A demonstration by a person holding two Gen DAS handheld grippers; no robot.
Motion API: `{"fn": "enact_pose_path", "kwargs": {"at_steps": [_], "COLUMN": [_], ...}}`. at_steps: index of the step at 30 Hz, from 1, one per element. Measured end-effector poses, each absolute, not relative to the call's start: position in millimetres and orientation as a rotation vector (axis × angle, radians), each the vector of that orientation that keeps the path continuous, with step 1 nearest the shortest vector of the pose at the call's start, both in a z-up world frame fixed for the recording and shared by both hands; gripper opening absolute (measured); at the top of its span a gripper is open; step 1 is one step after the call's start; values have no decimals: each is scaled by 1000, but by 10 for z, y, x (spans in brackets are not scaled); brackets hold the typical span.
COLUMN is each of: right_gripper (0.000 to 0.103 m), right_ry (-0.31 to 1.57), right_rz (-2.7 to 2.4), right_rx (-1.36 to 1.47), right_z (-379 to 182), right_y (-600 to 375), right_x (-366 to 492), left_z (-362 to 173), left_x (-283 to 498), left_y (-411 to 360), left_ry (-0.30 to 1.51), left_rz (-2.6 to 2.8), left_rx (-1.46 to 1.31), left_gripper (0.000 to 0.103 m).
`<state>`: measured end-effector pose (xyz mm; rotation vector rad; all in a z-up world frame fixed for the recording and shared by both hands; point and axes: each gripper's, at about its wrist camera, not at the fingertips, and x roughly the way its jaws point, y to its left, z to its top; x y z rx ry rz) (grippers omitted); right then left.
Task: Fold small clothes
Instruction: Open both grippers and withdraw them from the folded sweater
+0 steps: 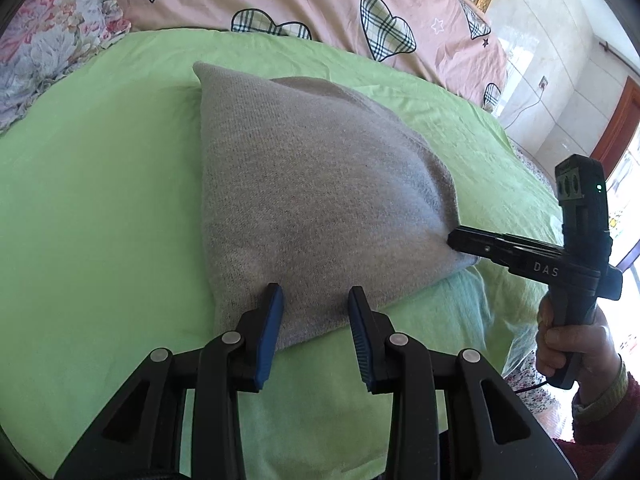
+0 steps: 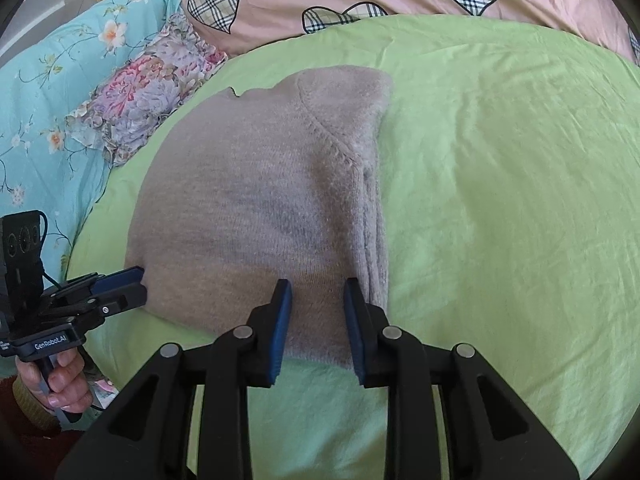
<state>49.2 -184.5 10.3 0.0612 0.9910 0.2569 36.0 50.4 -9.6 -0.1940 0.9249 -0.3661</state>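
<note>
A grey knitted garment [image 1: 304,184] lies folded on the green sheet [image 1: 100,184]; it also shows in the right wrist view [image 2: 256,208]. My left gripper [image 1: 316,296] is open, its blue pads over the garment's near edge. My right gripper [image 2: 316,288] is open over the garment's near right corner, next to the folded edge. In the left wrist view the right gripper [image 1: 454,240] touches the garment's right corner. In the right wrist view the left gripper [image 2: 140,284] sits at the garment's near left corner.
A pink quilt with plaid hearts [image 1: 320,4] lies along the far side of the bed. A floral pillow [image 2: 148,96] and a teal floral cover [image 2: 48,92] lie at the left. The bed's right edge drops to a floor [image 1: 560,112].
</note>
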Motion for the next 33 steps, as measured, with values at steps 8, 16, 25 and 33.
{"fn": "enact_pose_path", "kwargs": {"at_steps": [8, 16, 25, 33], "right_gripper": [43, 47, 79, 82], "right_ry": [967, 963, 958, 1018], "right_rz": [224, 216, 259, 251], "right_rx": [82, 96, 37, 20], "right_z": [347, 381, 466, 331], "right_y": [-1717, -1623, -1386, -1374], "right_x": [-30, -245, -353, -407], "left_z": [46, 77, 181, 89], "left_x": [52, -11, -207, -215], "left_y": [758, 815, 663, 610], "left_ry": [905, 940, 931, 982], "left_rz": [-216, -140, -50, -6], "left_rx": [-198, -171, -40, 36], "left_gripper": [52, 61, 82, 82]}}
